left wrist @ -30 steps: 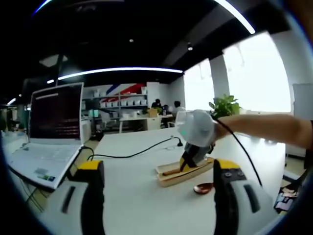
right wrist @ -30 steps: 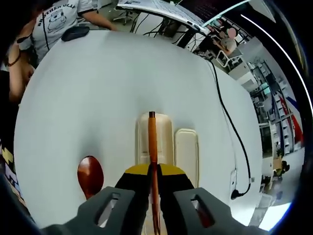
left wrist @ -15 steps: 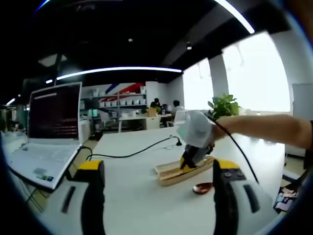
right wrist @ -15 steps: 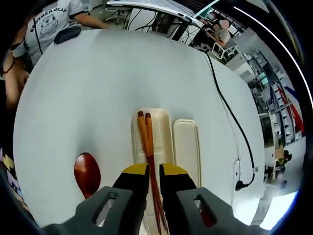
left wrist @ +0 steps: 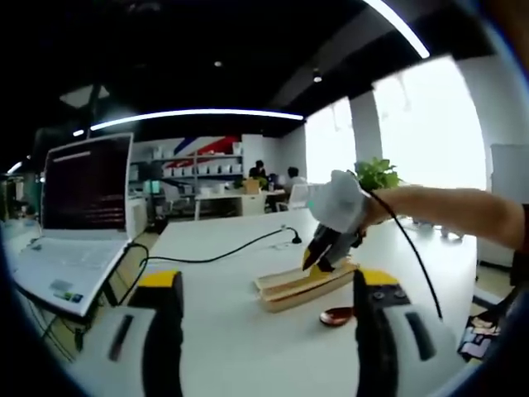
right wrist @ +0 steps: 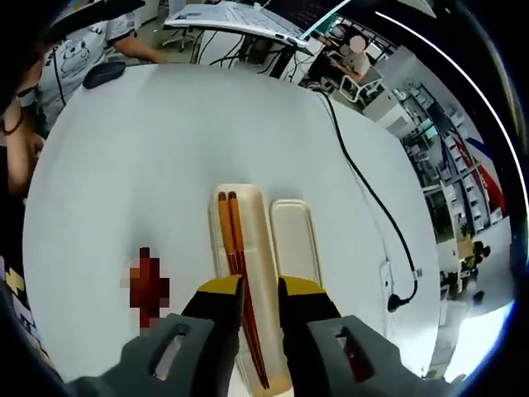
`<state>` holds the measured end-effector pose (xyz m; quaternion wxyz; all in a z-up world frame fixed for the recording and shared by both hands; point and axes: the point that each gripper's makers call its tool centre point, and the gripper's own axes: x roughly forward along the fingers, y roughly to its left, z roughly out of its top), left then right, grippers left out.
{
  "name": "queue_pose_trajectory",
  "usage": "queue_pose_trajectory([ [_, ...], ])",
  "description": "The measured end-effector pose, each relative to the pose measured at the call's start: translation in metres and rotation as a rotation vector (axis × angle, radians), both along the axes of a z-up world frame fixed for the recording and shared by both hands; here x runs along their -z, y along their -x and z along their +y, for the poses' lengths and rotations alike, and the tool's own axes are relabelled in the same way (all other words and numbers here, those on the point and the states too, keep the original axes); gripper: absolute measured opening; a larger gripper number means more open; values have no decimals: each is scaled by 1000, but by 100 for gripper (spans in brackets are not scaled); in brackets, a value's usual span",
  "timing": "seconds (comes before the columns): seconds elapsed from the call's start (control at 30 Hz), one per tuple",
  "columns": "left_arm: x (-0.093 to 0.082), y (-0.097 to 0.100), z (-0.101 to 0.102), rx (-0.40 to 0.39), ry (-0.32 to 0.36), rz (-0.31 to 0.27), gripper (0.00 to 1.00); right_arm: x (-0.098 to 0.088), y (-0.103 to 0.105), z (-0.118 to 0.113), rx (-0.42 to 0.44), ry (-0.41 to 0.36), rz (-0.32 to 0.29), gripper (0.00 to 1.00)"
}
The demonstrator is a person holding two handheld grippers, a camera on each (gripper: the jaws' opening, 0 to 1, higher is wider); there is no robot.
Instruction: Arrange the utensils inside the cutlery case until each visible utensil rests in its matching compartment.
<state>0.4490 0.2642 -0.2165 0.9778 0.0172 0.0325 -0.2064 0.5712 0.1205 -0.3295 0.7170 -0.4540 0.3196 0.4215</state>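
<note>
An open office with shelves and bright windows lies behind a wide white table (right wrist: 165, 149). On this table sits the wooden cutlery case (right wrist: 263, 273), and I take it as the landmark. The case has two long compartments side by side. In the compartment nearer to the spoon lie the two chopsticks (right wrist: 235, 273), reddish-brown, parallel and touching each other. The other compartment holds nothing that I can see.

The right tongs (right wrist: 260, 302) hang just above the near end of the case, the jaws spread, with the chopsticks passing between them (I judge they are not pinched, but contact is hard to tell). The left tongs (left wrist: 260, 318) are well apart from the case, spread and holding nothing. In the left gripper view the right tongs (left wrist: 324, 252) stand over the case (left wrist: 302, 283).

The spoon (right wrist: 147, 285) lies on the table beside the case, on the chopsticks' side, partly blurred. So the chopsticks seem placed; the spoon probably must go into the free compartment.
</note>
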Motion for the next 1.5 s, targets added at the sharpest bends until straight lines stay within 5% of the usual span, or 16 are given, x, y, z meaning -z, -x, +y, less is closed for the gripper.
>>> queue_pose_trajectory([
  [0.17,4,-2,0,-5,-5,12,90,-11,1,-8,25,-24,-15,17],
  [0.23,5,-3,-1,-3,-5,18,90,-14,4,-4,25,-97,-9,17],
  [0.33,7,-5,-3,2,-7,24,89,-10,15,-7,37,-162,43,17],
  [0.83,24,-11,-13,15,-29,78,86,-5,46,-40,21,-304,75,17],
  [0.97,34,-11,-20,36,-32,118,74,-6,57,-44,9,-358,86,17],
  [1.3,60,-6,-59,100,-41,182,75,-7,78,-68,49,-486,38,18],
  [1.5,76,-13,-61,125,-94,229,73,-10,88,-87,74,-523,-5,14],
])
